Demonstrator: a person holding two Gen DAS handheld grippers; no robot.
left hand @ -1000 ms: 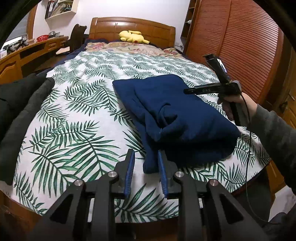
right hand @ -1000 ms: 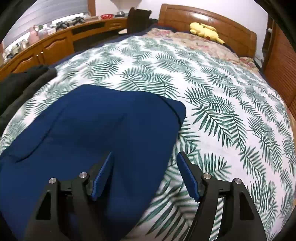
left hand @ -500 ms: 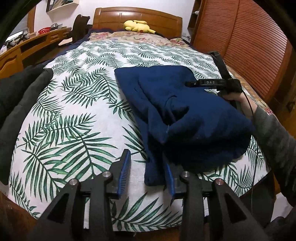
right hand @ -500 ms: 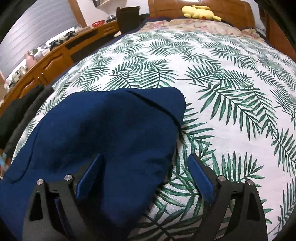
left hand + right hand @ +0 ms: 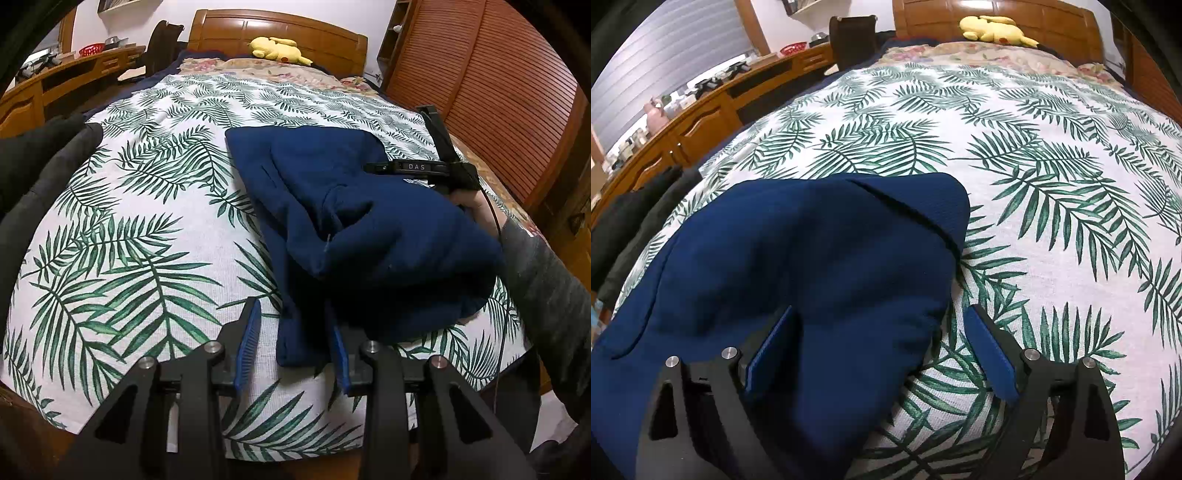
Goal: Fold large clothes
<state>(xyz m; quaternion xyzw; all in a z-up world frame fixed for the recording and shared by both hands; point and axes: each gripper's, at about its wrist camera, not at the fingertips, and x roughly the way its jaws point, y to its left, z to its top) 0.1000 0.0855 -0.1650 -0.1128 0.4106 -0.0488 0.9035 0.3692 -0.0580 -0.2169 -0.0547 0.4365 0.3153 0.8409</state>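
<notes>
A navy blue garment [image 5: 369,229] lies folded in a bulky heap on the right half of the palm-leaf bedspread [image 5: 140,229]. My left gripper [image 5: 291,314] hovers open at the foot of the bed. A narrow near flap of the garment lies between its blue pads [image 5: 247,343], unpinched. My right gripper [image 5: 879,314] is wide open at the garment's [image 5: 798,266] right edge, one finger sunk into the fabric, the other over bare bedspread [image 5: 1052,221]. In the left wrist view its black body [image 5: 436,168] shows behind the heap, held by a hand [image 5: 476,206] in a grey sleeve.
Dark grey clothes [image 5: 40,173] are piled along the bed's left edge. A yellow plush toy [image 5: 277,50] sits by the wooden headboard. A wooden desk [image 5: 55,88] runs along the left wall, slatted wardrobe doors [image 5: 498,96] along the right. Bare bedspread spreads left of the garment.
Both grippers' jaws have widened. The right gripper has sunk onto the garment's right edge and rolled a little. The left gripper has tilted down slightly, and the garment flap now lies between its pads.
</notes>
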